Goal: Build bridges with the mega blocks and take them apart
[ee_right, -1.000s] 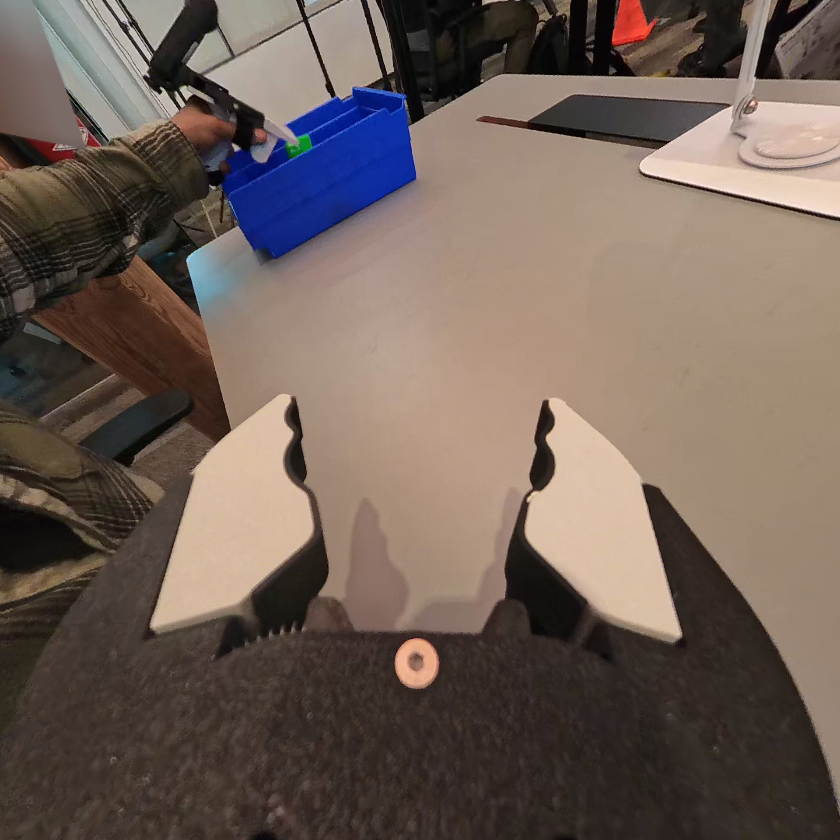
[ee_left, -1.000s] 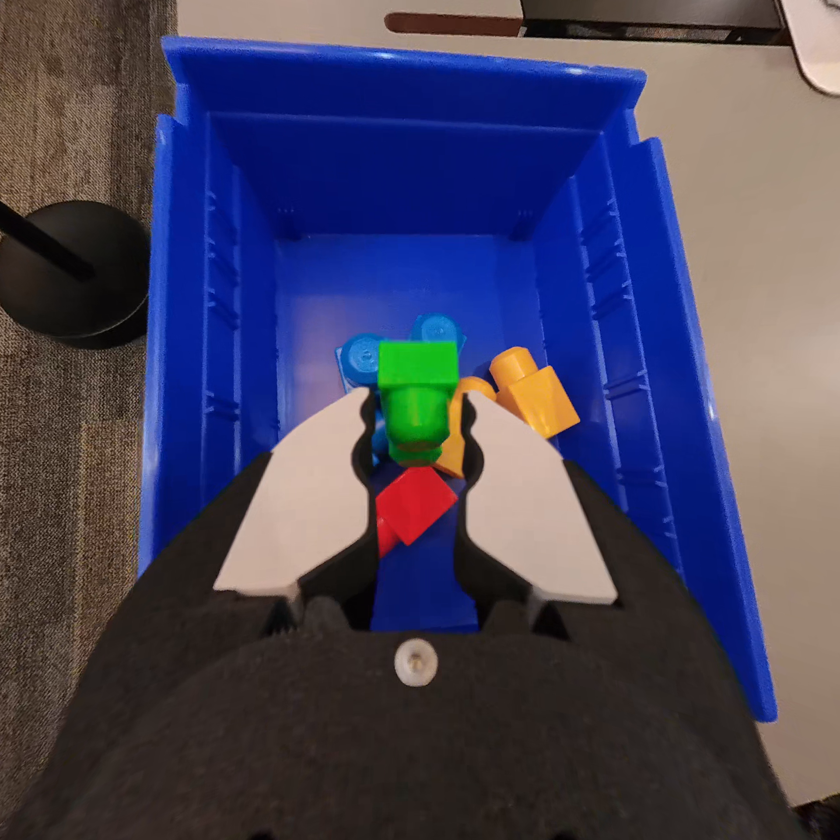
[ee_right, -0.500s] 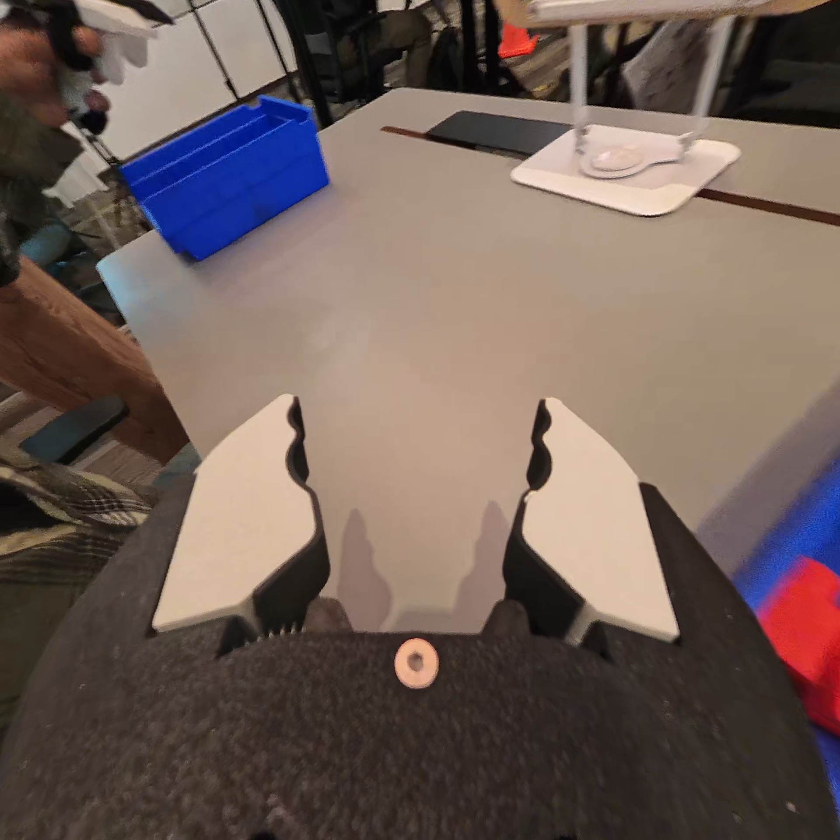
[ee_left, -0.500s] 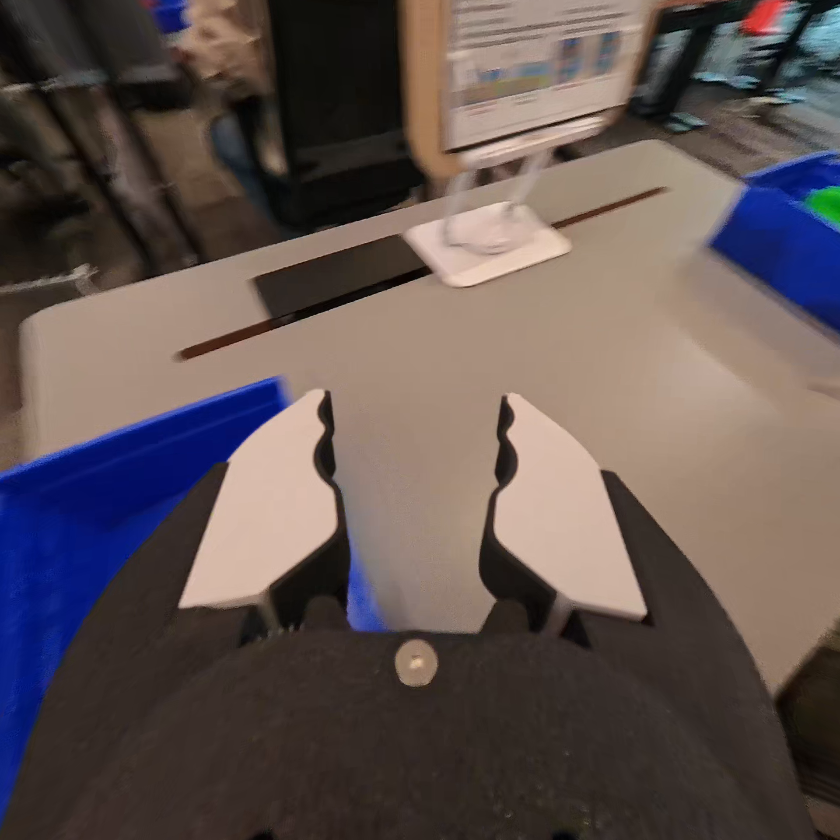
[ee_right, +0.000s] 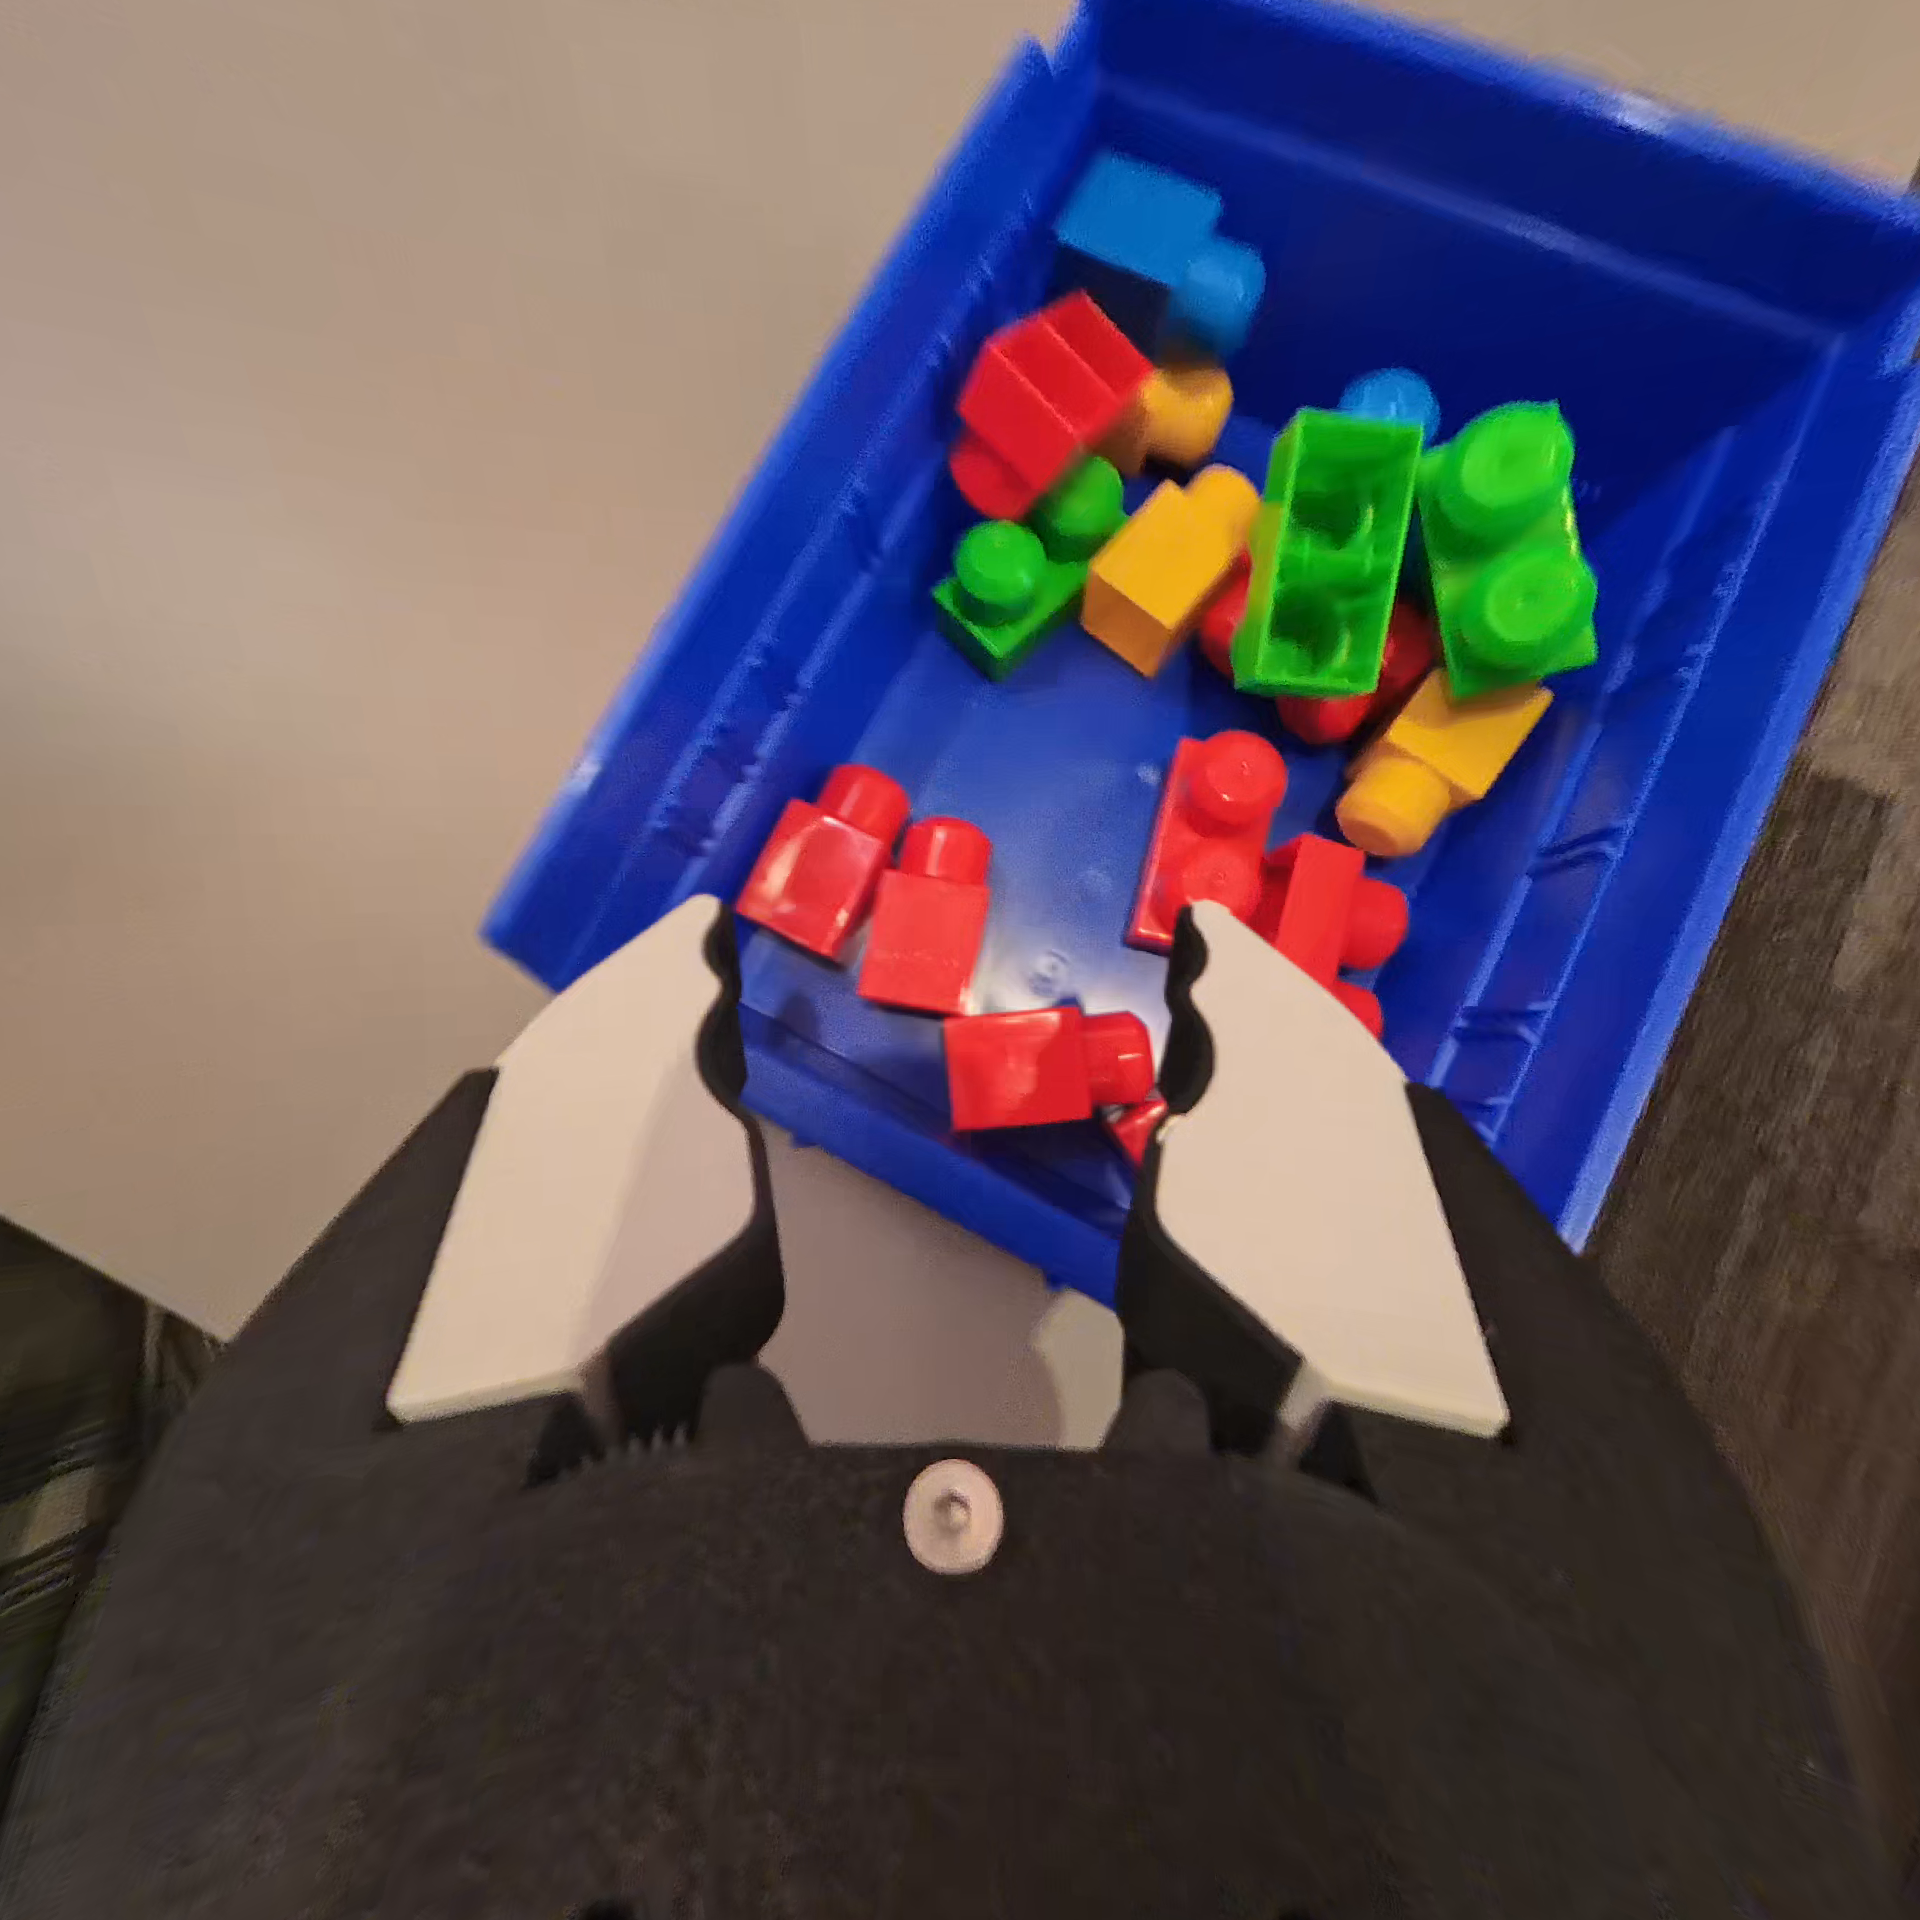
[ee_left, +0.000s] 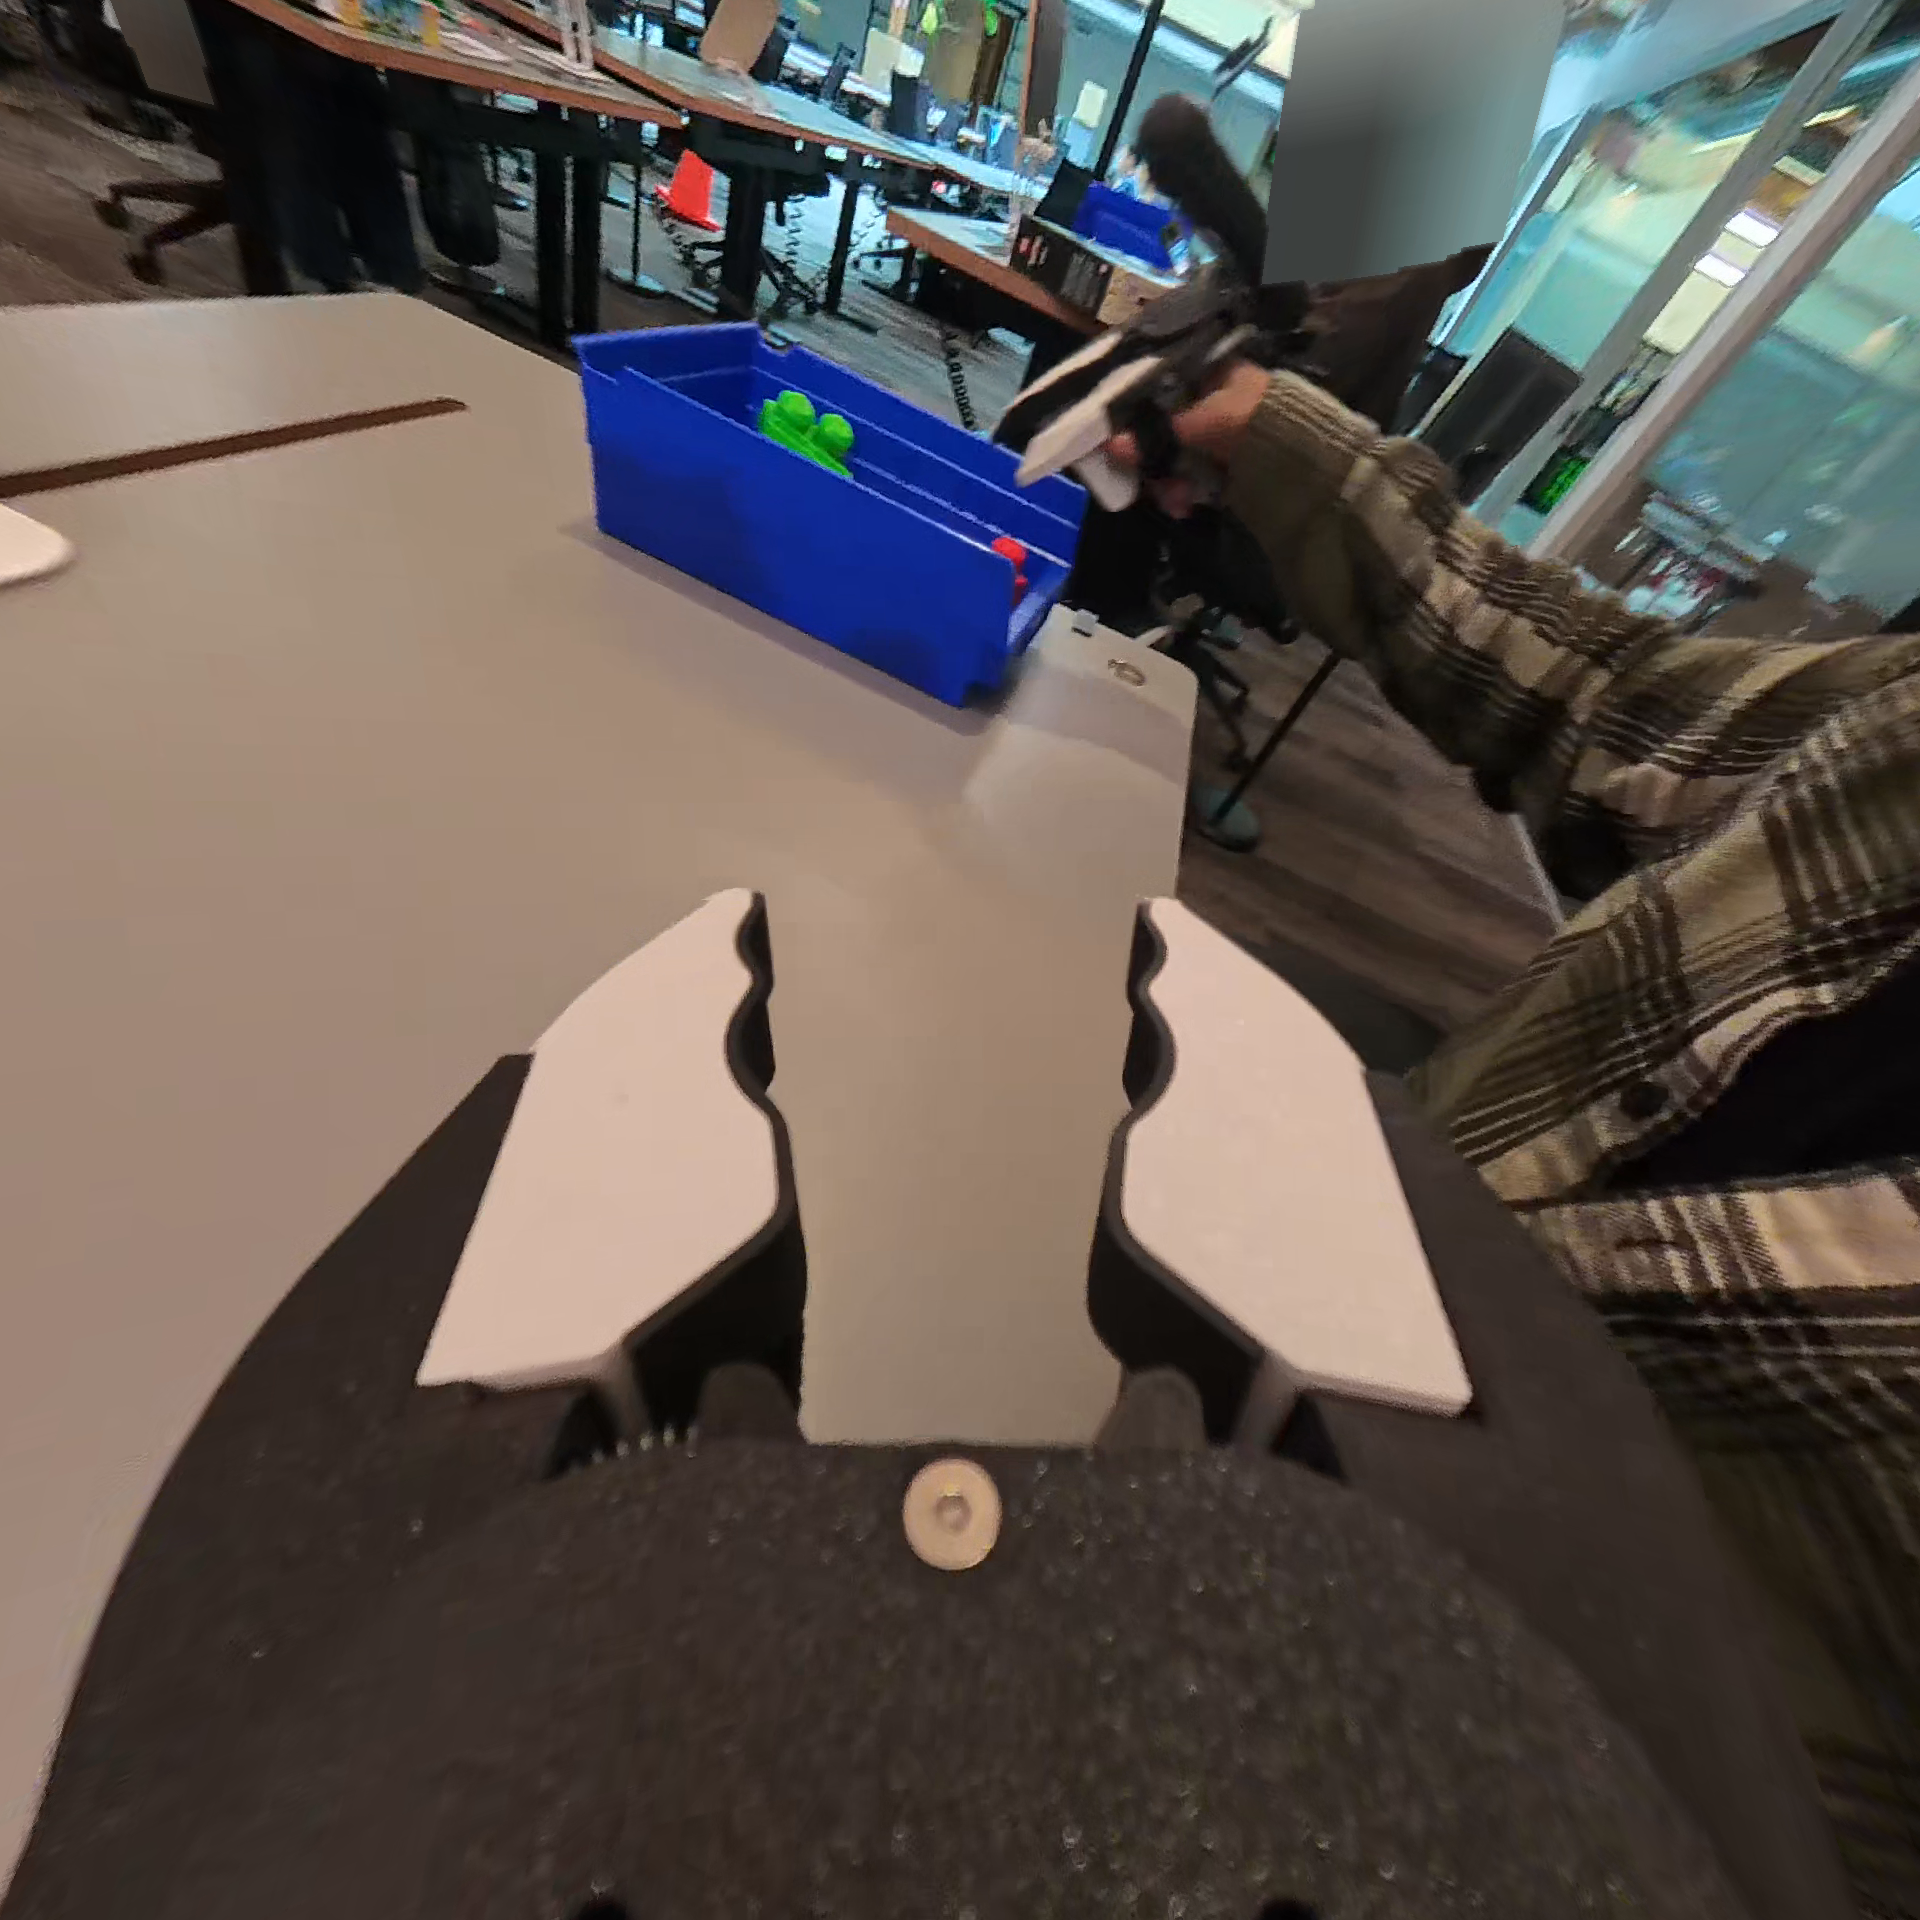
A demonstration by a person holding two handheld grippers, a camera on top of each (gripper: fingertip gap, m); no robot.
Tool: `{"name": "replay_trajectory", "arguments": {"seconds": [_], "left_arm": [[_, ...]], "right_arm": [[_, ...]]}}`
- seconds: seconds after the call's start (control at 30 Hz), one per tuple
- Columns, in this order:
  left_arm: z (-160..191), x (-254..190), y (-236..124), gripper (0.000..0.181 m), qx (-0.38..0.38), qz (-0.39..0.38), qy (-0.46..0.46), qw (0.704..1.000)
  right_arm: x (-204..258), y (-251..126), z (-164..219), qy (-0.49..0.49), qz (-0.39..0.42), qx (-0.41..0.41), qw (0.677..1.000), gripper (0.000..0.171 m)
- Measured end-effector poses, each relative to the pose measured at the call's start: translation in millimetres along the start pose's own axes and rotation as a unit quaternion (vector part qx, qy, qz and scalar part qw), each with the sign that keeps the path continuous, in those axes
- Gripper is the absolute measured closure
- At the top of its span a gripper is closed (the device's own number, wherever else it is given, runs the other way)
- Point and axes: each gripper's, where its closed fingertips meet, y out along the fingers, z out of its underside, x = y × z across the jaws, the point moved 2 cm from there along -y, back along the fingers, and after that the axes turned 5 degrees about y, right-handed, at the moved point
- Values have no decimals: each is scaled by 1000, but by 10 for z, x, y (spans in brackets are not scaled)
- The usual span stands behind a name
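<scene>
Left gripper (ee_left: 948,940), jaws apart and empty, has left its bin; right gripper (ee_right: 956,935), jaws apart, now hovers over the blue plastic bin (ee_right: 1714,821) of red blocks (ee_right: 1023,1065) — next pick likely.

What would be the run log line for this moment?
left hand-held gripper: open, empty, above table | right hand-held gripper: open, over blue bin of blocks

You're in open-plan office or lab space: rows of long desks (ee_left: 582,73), office chairs (ee_left: 156,197), orange cone (ee_left: 694,192) on carpet floor (ee_left: 62,135), glass partition walls (ee_left: 1704,343) at right.
</scene>
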Motion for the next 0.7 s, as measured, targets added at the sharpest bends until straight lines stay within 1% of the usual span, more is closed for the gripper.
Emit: {"name": "replay_trajectory", "arguments": {"seconds": [0.07,0.17,0.23,0.33,0.43,0.53,0.57,0.6,0.7], "left_arm": [[83,-39,22,116,2,8,-13,1000],[180,7,-21,116,15,-12,-16,1000],[188,22,-69,116,7,-18,-19,1000],[207,55,-137,117,4,-28,-25,999],[229,77,-190,118,5,-38,-25,999],[251,96,-219,118,7,-45,-26,999],[260,102,-224,118,6,-46,-27,999],[269,113,-226,118,5,-48,-29,998],[286,161,-215,118,0,-53,-35,998]], "right_arm": [[-157,181,26,8,6,38,999,93],[-361,450,47,8,24,91,996,91],[-491,615,53,13,36,121,992,91],[-621,827,36,15,41,151,988,96],[-689,992,62,14,39,187,981,106],[-705,1120,166,13,29,235,971,120],[-732,1140,189,4,39,246,968,123],[-760,1138,180,-10,50,249,967,127],[-702,1113,162,4,31,246,969,136]]}}
